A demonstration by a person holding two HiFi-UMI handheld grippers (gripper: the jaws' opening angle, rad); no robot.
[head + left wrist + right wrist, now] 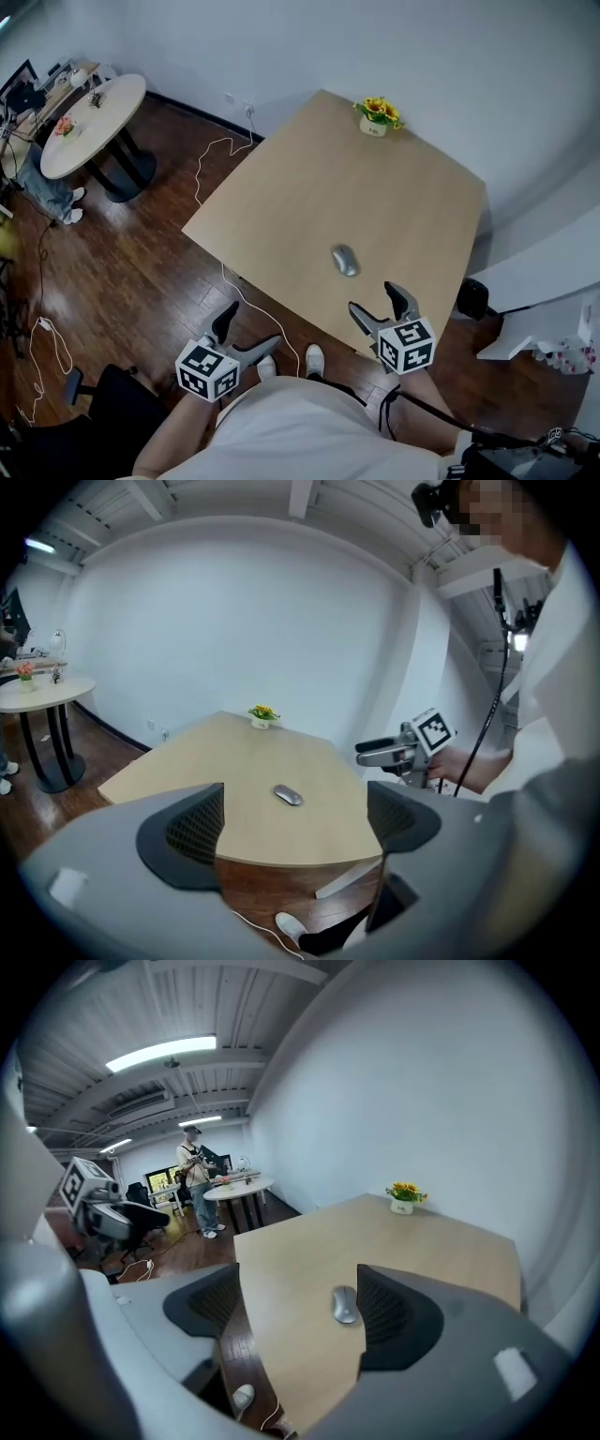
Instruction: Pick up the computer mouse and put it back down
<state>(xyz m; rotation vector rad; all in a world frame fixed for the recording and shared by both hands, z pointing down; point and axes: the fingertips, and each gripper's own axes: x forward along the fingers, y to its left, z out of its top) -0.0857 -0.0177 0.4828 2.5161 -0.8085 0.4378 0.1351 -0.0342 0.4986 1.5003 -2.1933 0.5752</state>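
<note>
A silver-grey computer mouse (344, 260) lies alone on the light wooden table (309, 178), close to the near edge. My right gripper (372, 298) hovers just off that edge, a little short of the mouse, open and empty. In the right gripper view the mouse (344, 1305) shows on the table beyond the spread jaws, near the right finger (398, 1321). My left gripper (246, 330) is held over the floor, left of the table's near corner, also open and empty. The left gripper view looks across the table at the mouse (288, 796) and at the right gripper (403, 750).
A small pot of yellow flowers (377, 116) stands at the table's far corner. A white cable (211, 155) trails over the dark wooden floor. A round white table (89, 122) stands far left, with a person (192, 1185) beside it. A black chair (122, 403) is near my left.
</note>
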